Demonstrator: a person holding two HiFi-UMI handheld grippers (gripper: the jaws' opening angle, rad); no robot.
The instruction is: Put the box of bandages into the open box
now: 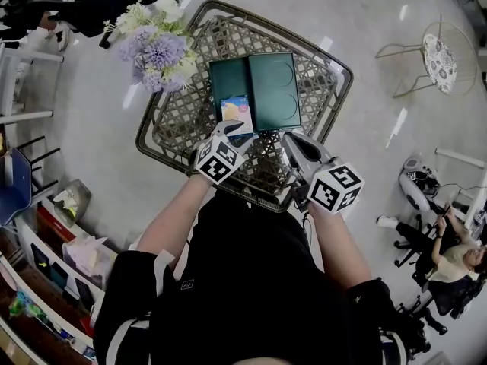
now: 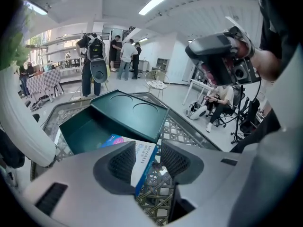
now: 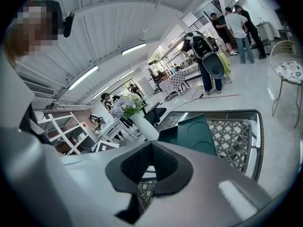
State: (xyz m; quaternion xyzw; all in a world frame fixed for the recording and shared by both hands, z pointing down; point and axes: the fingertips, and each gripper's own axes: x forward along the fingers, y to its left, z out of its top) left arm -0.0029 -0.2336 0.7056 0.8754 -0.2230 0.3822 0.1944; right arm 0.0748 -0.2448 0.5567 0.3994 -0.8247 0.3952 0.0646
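Box of bandages [image 1: 237, 114] sits just left of centre in the head view, its far end poking over the near edge of the open box [image 1: 228, 78], its near end out over the lattice table [image 1: 171, 120]; can't tell if it rests on the tray floor. In the left gripper view the bandage box [image 2: 142, 157] is tilted, white side w/ print up, blue edge toward frame right. My left gripper [image 1: 234, 131] has its jaws wide apart w/ the bandage box between them. There's a clear gap to the pad at frame right, lattice showing through. It's close against the pad at frame left, contact unclear, so no clamp. The open box is dark green, tray [image 2: 83, 131] at frame left, its lid [image 2: 128, 112] folded out flat w/ two round imprints. Right gripper [image 1: 289, 137] hovers low and right of the lid; in its own view the right gripper [image 3: 150, 145] has its tips together, nothing between. Vase of flowers [image 1: 156, 48] stands upper left on the table. Round chair [image 1: 441, 59] is upper right on the floor.
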